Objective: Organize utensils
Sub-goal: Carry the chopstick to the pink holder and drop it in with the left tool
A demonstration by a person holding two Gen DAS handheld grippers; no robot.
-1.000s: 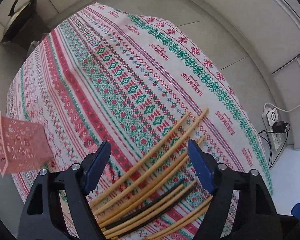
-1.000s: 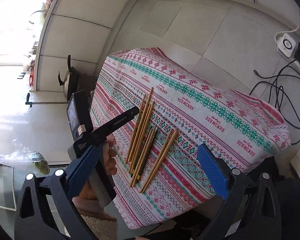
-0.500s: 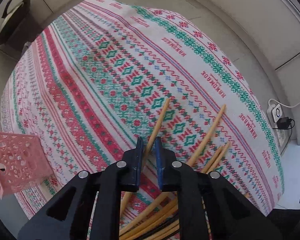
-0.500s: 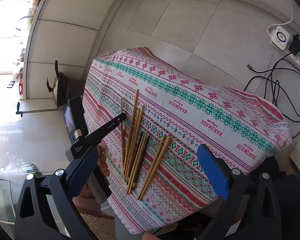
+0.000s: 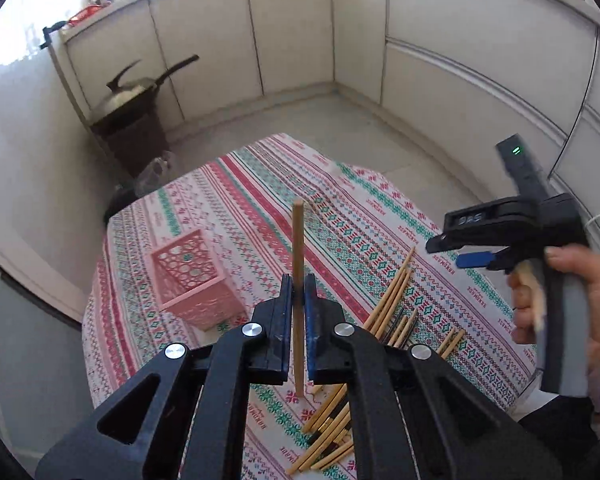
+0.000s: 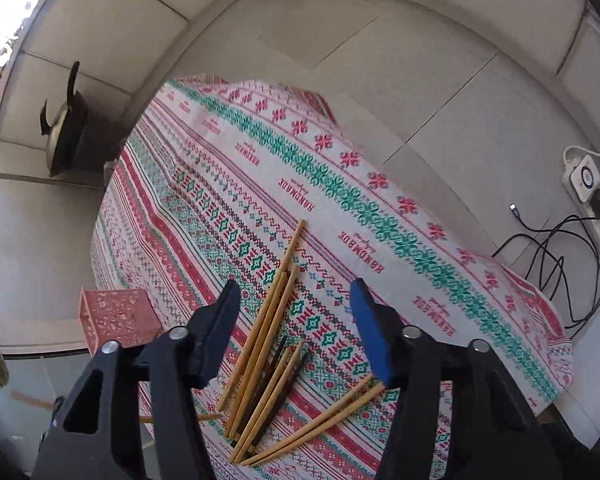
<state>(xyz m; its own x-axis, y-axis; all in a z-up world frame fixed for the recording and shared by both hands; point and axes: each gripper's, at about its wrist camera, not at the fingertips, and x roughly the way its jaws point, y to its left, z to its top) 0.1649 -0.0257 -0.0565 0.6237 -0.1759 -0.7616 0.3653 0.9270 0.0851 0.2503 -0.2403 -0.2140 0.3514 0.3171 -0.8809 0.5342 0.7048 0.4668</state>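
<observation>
Sorting step under way, one stick at a time; left gripper (image 5: 299, 292) has its fingers pinched on a single bamboo chopstick (image 5: 298, 240), held clear of the bench and standing near upright, blunt end up; the pink holder (image 5: 188, 276), square, thin-walled, punched with round holes, stands on the patterned tablecloth (image 5: 340, 216) just to the left of that stick; likely next move is to carry the chopstick over the holder's open top and lower it end first, which calls for keeping it plumb so it clears the rim; right gripper (image 6: 296, 308) hovers over the loose pile (image 6: 260, 344), its fingers closing, nothing yet pressed between them; pile is slim pale bamboo sticks with a few dark ones mixed in, lying roughly parallel on woven cloth.
</observation>
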